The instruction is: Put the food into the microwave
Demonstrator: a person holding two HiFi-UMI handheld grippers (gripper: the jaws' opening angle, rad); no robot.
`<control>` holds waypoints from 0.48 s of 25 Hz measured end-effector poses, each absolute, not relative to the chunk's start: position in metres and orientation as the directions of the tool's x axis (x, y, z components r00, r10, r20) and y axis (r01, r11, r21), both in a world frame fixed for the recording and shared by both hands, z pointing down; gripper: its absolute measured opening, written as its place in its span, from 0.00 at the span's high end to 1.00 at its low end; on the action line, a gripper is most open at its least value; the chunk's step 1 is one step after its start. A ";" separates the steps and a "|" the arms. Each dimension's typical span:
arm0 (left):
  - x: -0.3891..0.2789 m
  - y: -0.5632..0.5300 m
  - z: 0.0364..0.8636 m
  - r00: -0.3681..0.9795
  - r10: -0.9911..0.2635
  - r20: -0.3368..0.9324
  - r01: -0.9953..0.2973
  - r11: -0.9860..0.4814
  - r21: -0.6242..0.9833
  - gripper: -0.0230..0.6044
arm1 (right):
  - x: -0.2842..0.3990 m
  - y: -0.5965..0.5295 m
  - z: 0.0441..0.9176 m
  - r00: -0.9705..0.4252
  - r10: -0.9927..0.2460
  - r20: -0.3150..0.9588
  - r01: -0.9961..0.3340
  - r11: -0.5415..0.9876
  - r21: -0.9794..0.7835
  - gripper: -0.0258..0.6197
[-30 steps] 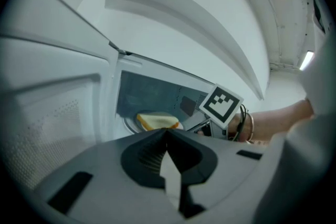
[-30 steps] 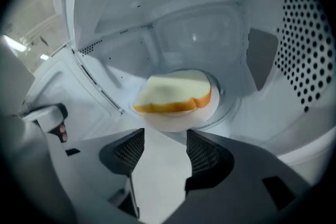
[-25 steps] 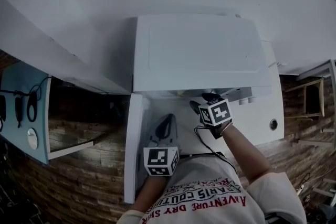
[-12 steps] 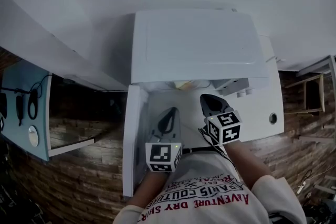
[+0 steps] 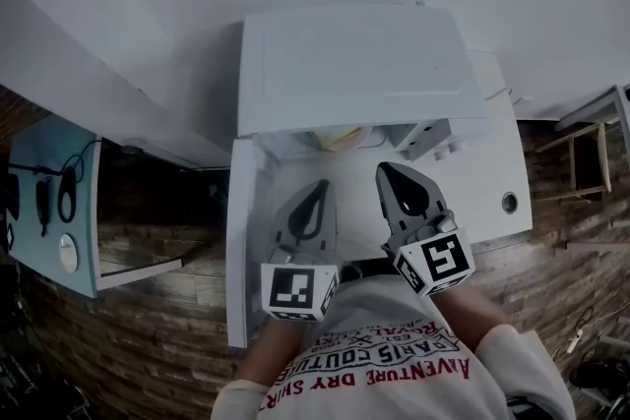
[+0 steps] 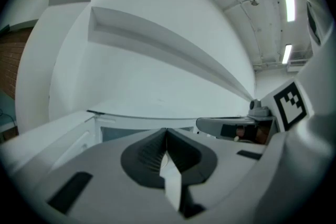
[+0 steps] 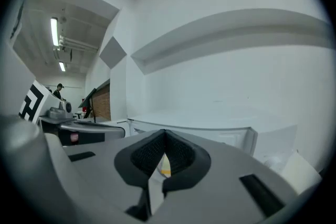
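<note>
The right hand-held gripper [image 5: 389, 177] has its jaws pressed together with nothing between them. A second ago its tips were tucked under the front edge of the microwave [image 5: 359, 64], at the mouth of the cavity. Now it has drawn back toward the person and sits higher, with its marker cube close to the shirt. The left hand-held gripper [image 5: 317, 188] is also closed and empty, as its own view shows the two dark pads meeting. It has come up as well, though it has shifted less than the right one, and the two now lie side by side, pointing at the oven.

The food [image 5: 340, 137] shows as a pale yellowish patch inside the cavity. It is just ahead of both sets of tips and apart from them, roughly between the lines the two point along. It was already in there in the earlier picture.

The microwave door [image 5: 239, 241] stands swung open just to the left of the left hand-held gripper, as before. The white surface [image 5: 487, 197] carrying the oven stretches off to the right of the right hand-held gripper.
</note>
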State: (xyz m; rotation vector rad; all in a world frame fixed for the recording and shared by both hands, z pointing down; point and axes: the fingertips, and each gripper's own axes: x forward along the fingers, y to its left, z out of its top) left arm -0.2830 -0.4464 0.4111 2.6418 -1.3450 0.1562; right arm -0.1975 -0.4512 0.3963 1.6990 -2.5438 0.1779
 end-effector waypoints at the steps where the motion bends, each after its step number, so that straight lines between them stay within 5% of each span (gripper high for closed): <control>1: -0.283 -0.445 0.403 0.587 -0.794 0.156 -0.809 -0.581 0.090 0.95 | -0.197 -0.448 0.390 -0.382 -0.917 0.112 -0.924 0.379 -0.053 0.94; 12: -0.287 -0.439 0.336 0.568 -0.822 0.039 -0.822 -0.569 -0.016 0.95 | -0.196 -0.426 0.345 -0.379 -0.925 0.007 -0.925 0.379 -0.015 0.94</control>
